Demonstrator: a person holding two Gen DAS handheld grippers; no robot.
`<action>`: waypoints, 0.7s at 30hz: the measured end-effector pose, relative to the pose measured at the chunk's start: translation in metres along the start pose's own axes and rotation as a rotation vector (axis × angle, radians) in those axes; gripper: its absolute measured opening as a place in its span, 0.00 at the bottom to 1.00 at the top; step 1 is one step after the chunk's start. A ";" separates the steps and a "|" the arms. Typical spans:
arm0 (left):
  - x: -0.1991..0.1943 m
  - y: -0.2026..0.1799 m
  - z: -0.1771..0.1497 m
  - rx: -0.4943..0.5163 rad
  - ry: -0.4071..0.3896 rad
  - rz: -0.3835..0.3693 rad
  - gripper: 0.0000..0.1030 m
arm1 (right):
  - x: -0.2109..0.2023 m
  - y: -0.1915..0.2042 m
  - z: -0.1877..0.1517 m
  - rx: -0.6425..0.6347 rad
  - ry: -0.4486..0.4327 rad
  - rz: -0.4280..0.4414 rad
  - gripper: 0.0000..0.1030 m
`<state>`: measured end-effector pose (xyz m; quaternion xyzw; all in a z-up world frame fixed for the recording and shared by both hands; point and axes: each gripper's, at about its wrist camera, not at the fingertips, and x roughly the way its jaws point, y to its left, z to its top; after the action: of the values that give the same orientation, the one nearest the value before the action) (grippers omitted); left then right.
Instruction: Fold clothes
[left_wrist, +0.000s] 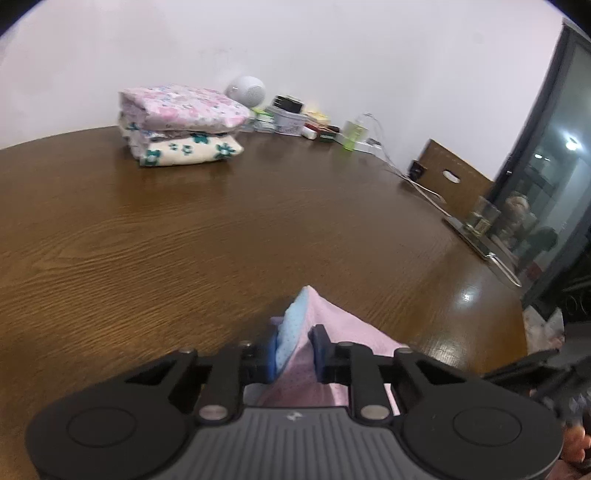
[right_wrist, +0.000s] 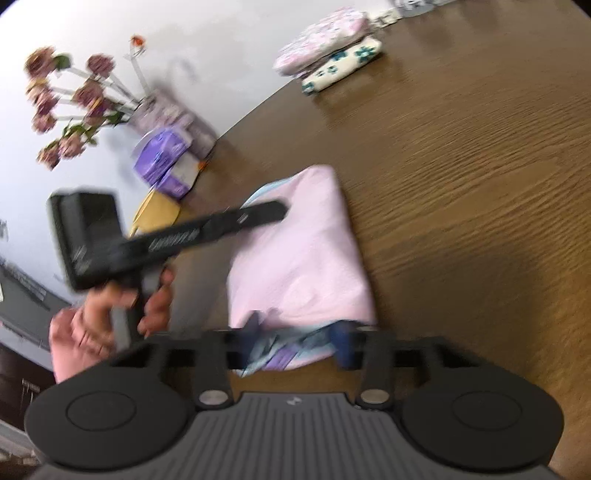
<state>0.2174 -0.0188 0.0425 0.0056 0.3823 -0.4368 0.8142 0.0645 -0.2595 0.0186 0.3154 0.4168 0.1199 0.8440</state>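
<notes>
Left gripper (left_wrist: 295, 350) clenched on pink cloth (right_wrist: 299, 258) corner; right gripper (right_wrist: 295, 341) pinching opposite edge; folded stack (left_wrist: 181, 125) far ahead on table (left_wrist: 184, 229).

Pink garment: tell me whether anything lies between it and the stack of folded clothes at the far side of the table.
Nothing visible does. The pink garment, gripped by both the left gripper and right gripper, faces bare wooden table up to the stack of folded clothes. The clutter sits behind the stack by the wall.

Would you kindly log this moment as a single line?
left tongs: shut on pink garment | right tongs: shut on its near edge | folded stack: far side of table
</notes>
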 end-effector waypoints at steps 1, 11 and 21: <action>-0.002 0.000 -0.002 -0.015 -0.004 0.015 0.17 | 0.002 -0.003 0.006 -0.010 -0.003 -0.015 0.23; -0.017 -0.016 -0.027 -0.155 -0.072 0.141 0.18 | 0.025 -0.026 0.091 -0.154 -0.009 -0.116 0.11; -0.009 -0.026 -0.027 -0.264 -0.119 0.236 0.18 | 0.061 -0.031 0.129 -0.251 0.015 -0.071 0.03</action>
<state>0.1788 -0.0191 0.0372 -0.0823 0.3843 -0.2837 0.8746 0.2011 -0.3105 0.0187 0.1913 0.4158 0.1436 0.8775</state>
